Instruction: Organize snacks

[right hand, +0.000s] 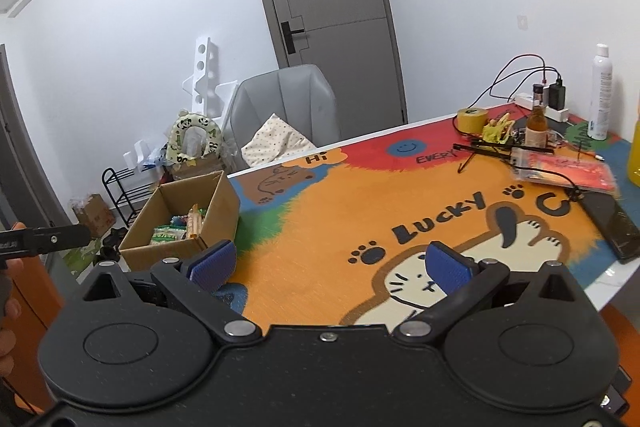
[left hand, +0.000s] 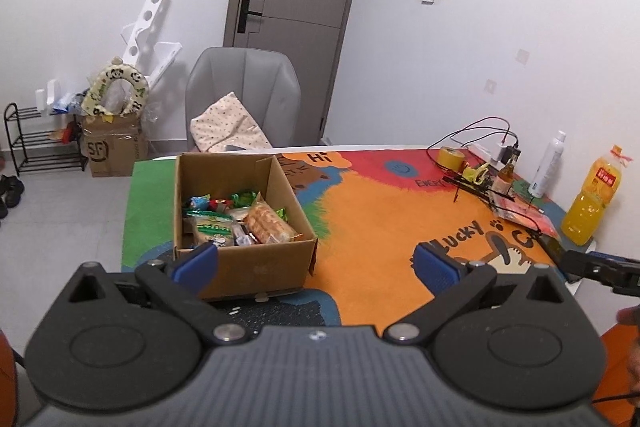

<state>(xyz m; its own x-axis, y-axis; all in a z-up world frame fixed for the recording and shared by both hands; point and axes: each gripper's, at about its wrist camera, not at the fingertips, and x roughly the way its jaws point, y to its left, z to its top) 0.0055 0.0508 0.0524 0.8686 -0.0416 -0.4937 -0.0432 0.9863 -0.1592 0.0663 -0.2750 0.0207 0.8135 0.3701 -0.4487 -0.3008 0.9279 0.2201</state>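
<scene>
Left wrist view: both my left gripper [left hand: 316,265] and right gripper [right hand: 330,265] gape empty; boxed snacks [left hand: 236,221] look light, crinkly, crushable, so I'd pinch packet edges.

My left gripper [left hand: 316,263] points forward and tilts downward, its two blue-padded fingers [left hand: 198,265] spread as wide as they go, with nothing between them. My right gripper [right hand: 330,265] tilts down the same way, its blue pads [right hand: 214,263] also held far apart and empty. In the left view the tip of my right gripper pokes in from the right edge; in the right view my left gripper's tip shows at the left edge.
</scene>
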